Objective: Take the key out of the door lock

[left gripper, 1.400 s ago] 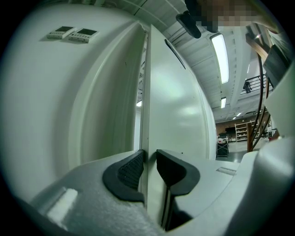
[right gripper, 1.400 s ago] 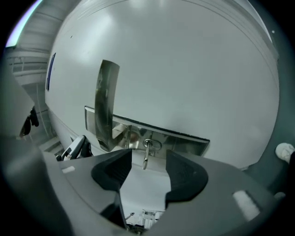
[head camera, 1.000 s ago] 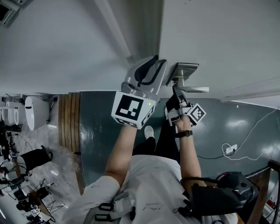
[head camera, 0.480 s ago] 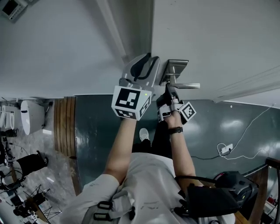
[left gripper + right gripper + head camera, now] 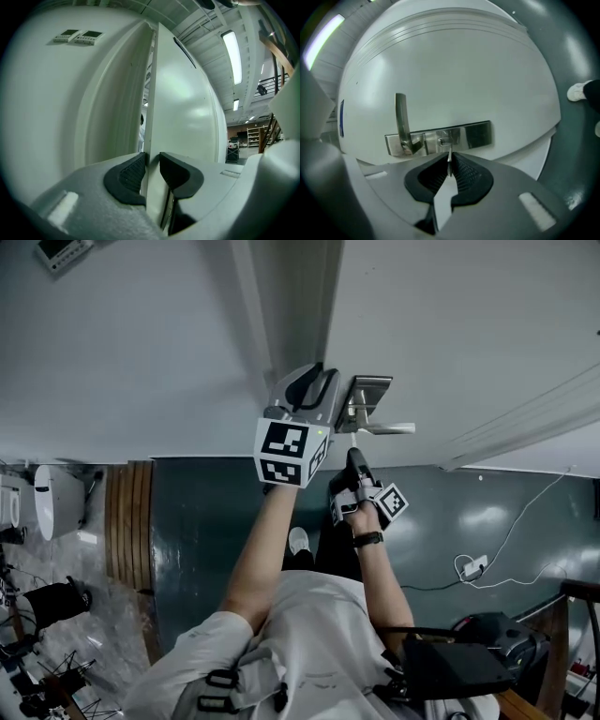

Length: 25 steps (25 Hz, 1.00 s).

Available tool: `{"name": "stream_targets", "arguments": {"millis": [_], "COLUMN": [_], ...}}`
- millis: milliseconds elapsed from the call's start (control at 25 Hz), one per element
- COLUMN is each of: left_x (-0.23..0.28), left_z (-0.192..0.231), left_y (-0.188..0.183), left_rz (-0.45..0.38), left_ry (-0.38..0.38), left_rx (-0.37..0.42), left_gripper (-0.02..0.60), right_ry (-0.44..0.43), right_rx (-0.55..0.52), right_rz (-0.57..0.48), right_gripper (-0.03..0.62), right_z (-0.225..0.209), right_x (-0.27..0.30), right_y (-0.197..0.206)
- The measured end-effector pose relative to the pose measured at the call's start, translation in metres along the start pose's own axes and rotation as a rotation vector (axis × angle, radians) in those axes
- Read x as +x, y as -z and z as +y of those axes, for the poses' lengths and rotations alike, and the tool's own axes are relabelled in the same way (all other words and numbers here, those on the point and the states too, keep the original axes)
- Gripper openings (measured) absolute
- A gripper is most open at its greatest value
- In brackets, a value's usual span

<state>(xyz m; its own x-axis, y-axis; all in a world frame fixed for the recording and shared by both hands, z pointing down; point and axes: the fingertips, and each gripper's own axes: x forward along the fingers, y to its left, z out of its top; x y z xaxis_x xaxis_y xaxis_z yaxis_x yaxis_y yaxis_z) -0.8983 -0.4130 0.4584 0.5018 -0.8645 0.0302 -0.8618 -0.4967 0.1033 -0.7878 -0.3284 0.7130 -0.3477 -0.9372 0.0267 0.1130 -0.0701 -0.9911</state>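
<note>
The white door (image 5: 450,334) carries a steel lock plate (image 5: 440,138) with a lever handle (image 5: 401,122). My left gripper (image 5: 314,390) clamps the door's edge (image 5: 152,117), one pad on each face. Just below the lock plate (image 5: 364,395) in the head view, my right gripper (image 5: 354,457) is shut on the thin metal key (image 5: 449,161). The blade points at the keyhole, and its tip looks just clear of it. In the right gripper view the right gripper (image 5: 449,165) shows both dark ribbed pads pressed on the key.
The door frame and a white wall (image 5: 122,343) lie left of the door. Below are the dark green floor (image 5: 216,521), a wooden strip (image 5: 131,521), and a cable with a socket (image 5: 473,566) at the right. The person's dark bag (image 5: 469,652) hangs at the lower right.
My right gripper has drawn back from the lock plate with the key between its pads, and its jaws have come closer together. My left gripper has stayed on the door edge.
</note>
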Motion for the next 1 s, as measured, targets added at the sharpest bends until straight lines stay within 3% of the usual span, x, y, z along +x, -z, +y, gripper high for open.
{"name": "stream_targets", "arguments": {"millis": [120, 200, 360, 480, 600, 680, 840, 1000], "left_x": [0.001, 0.002, 0.005, -0.006, -0.025, -0.038, -0.066, -0.090], "left_z": [0.002, 0.001, 0.003, 0.010, 0.008, -0.003, -0.036, -0.085], "left_y": [0.002, 0.002, 0.002, 0.007, 0.016, 0.027, 0.052, 0.060], "left_rz": [-0.008, -0.003, 0.008, 0.013, 0.039, 0.078, 0.135, 0.102], "left_ry": [-0.005, 0.000, -0.005, -0.049, -0.096, -0.115, -0.135, -0.174], "left_rx": [-0.004, 0.000, 0.010, 0.015, 0.012, 0.021, 0.009, 0.006], "left_gripper": [0.097, 0.097, 0.083, 0.000, -0.002, -0.002, -0.002, -0.002], "right_ry": [0.067, 0.086, 0.109, 0.072, 0.053, -0.015, -0.011, -0.030], "right_rx": [0.024, -0.031, -0.318, -0.502, -0.672, -0.780, -1.042, -1.294], "right_rz": [-0.018, -0.014, 0.043, 0.096, 0.136, 0.183, 0.246, 0.284], "right_gripper": [0.026, 0.026, 0.026, 0.026, 0.026, 0.026, 0.026, 0.026], "right_z": [-0.028, -0.025, 0.020, 0.061, 0.097, 0.122, 0.148, 0.180], "right_x": [-0.037, -0.054, -0.065, -0.060, -0.056, -0.050, -0.066, -0.106], "right_y": [-0.002, -0.010, -0.034, -0.034, -0.029, -0.021, -0.015, -0.015]}}
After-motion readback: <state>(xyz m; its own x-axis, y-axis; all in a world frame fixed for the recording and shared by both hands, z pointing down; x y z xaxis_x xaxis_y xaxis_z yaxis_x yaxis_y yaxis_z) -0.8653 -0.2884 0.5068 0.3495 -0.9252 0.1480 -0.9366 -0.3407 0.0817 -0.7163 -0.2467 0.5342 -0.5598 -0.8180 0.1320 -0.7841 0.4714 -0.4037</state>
